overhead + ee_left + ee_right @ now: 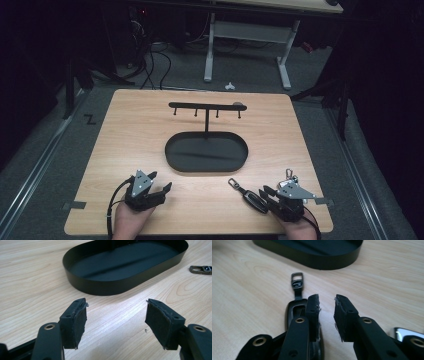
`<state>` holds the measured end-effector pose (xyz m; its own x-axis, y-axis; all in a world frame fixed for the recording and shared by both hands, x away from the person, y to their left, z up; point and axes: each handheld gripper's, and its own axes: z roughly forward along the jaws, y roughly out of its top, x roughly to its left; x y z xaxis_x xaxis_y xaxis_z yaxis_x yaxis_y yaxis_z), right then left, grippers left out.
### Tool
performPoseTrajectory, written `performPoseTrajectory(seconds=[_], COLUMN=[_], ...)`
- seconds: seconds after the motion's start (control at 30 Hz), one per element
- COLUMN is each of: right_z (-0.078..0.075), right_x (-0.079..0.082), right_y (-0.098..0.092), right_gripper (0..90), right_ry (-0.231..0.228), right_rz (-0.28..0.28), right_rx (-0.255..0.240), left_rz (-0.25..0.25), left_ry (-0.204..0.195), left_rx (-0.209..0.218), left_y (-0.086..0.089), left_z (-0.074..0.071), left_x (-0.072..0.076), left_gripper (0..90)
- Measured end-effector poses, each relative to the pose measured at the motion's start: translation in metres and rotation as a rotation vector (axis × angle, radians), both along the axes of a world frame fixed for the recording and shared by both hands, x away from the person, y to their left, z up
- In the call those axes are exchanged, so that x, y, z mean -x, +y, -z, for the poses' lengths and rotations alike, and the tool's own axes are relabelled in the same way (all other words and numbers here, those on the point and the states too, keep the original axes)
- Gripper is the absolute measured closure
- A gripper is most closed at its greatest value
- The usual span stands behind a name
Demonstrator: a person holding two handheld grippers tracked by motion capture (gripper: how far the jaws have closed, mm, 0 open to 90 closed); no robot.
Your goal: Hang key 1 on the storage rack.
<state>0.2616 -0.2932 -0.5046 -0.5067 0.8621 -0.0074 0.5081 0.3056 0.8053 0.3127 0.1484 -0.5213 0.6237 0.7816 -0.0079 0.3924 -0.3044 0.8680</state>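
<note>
A black key fob (248, 195) with a metal loop lies flat on the wooden table (130, 130), near the front right. My right gripper (265, 191) rests just right of it, open by a narrow gap with nothing between the pads. In the right gripper view the key fob (295, 310) lies beside and partly under the left jaw of the right gripper (327, 302). My left gripper (161, 181) sits at the front left, open wide and empty. The left gripper (116, 315) faces the black oval tray (100, 287), with the fob's loop (200, 269) at the right edge.
The oval tray (172, 159) sits mid-table with a T-shaped hook stand (206, 106) rising from its back. A silver key ring (289, 175) lies by the right gripper. White desk legs (284, 65) and cables are on the floor beyond the table.
</note>
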Motion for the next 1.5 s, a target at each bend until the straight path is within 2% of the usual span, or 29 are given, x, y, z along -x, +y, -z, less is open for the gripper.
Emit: performPoseTrajectory(seconds=[0.23,0.33,0.4,0.43,0.5,0.6,0.67,0.7,0.73,0.8,0.9,0.93,0.97,1.0,1.03,1.1,1.13,1.17,1.2,1.23,1.33,1.37,1.4,1.43,1.47,1.5], right_z=[0.0,-0.002,-0.004,-0.004,-0.006,-0.009,-0.011,-0.013,-0.013,-0.017,-0.022,-0.024,-0.024,-0.027,-0.028,-0.029,-0.031,-0.031,-0.032,-0.032,-0.035,-0.035,-0.038,-0.038,-0.04,-0.04], right_x=[-0.009,-0.013,-0.018,-0.018,-0.021,-0.027,-0.029,-0.033,-0.033,-0.035,-0.042,-0.048,-0.048,-0.052,-0.054,-0.056,-0.059,-0.059,-0.061,-0.061,-0.067,-0.067,-0.071,-0.071,-0.074,-0.074], right_y=[-0.004,-0.003,0.002,0.002,0.005,0.006,0.004,0.003,0.003,0.003,0.0,0.0,0.0,0.0,0.001,0.001,0.002,0.002,0.003,0.003,0.007,0.007,0.009,0.009,0.012,0.012], right_gripper=[63.0,59.0,56.4,56.4,56.4,55.2,53.3,52.7,52.7,51.5,48.6,46.6,46.6,45.6,44.4,43.4,43.2,43.2,41.8,41.8,40.4,40.4,39.5,39.5,38.3,38.3], right_ry=[0.002,0.029,0.065,0.065,0.074,0.097,0.12,0.155,0.155,0.175,0.222,0.247,0.247,0.266,0.279,0.292,0.314,0.314,0.342,0.342,0.406,0.406,0.438,0.438,0.47,0.47], right_rz=[0.027,0.036,0.032,0.032,0.027,0.049,0.059,0.065,0.065,0.077,0.088,0.086,0.086,0.091,0.095,0.091,0.09,0.09,0.081,0.081,0.066,0.066,0.052,0.052,0.032,0.032], right_rx=[0.006,0.001,0.0,0.0,0.019,0.045,0.064,0.085,0.085,0.123,0.148,0.198,0.198,0.227,0.23,0.238,0.267,0.267,0.287,0.287,0.327,0.327,0.353,0.353,0.38,0.38], left_rz=[-0.017,-0.025,-0.032,-0.032,-0.033,-0.03,-0.029,-0.029,-0.028,-0.026,-0.016,-0.012,-0.01,-0.003,0.0,0.003,0.005,0.005,0.006,0.006,0.002,0.002,0.001,0.001,0.002,0.002], left_ry=[0.002,0.004,0.002,0.002,-0.004,-0.006,-0.005,-0.003,-0.001,0.002,-0.001,-0.007,-0.007,-0.01,-0.012,-0.012,-0.016,-0.016,-0.015,-0.015,-0.016,-0.016,-0.016,-0.016,-0.016,-0.016], left_rx=[0.006,0.008,0.008,0.008,0.004,0.004,0.005,0.011,0.014,0.016,0.021,0.02,0.023,0.032,0.037,0.038,0.038,0.038,0.04,0.04,0.048,0.048,0.047,0.047,0.047,0.045], left_y=[0.009,0.012,0.012,0.012,0.012,0.012,0.013,0.013,0.013,0.013,0.011,0.01,0.01,0.009,0.009,0.009,0.009,0.009,0.01,0.01,0.012,0.012,0.012,0.012,0.012,0.012], left_z=[0.0,0.0,-0.001,-0.001,-0.001,-0.002,-0.002,-0.001,-0.001,0.0,-0.001,-0.002,-0.002,-0.004,-0.004,-0.005,-0.005,-0.005,-0.006,-0.006,-0.006,-0.006,-0.006,-0.006,-0.006,-0.006], left_x=[0.002,0.005,0.007,0.007,0.007,0.007,0.006,0.006,0.005,0.004,0.004,0.004,0.005,0.005,0.004,0.004,0.004,0.004,0.004,0.004,0.003,0.003,0.003,0.003,0.003,0.003], left_gripper=[33.7,33.7,33.7,33.7,33.6,33.8,33.8,33.7,33.7,33.5,33.2,33.1,33.1,33.0,33.0,32.8,32.8,32.8,32.8,32.8,32.9,32.8,32.9,32.9,32.9,32.9])
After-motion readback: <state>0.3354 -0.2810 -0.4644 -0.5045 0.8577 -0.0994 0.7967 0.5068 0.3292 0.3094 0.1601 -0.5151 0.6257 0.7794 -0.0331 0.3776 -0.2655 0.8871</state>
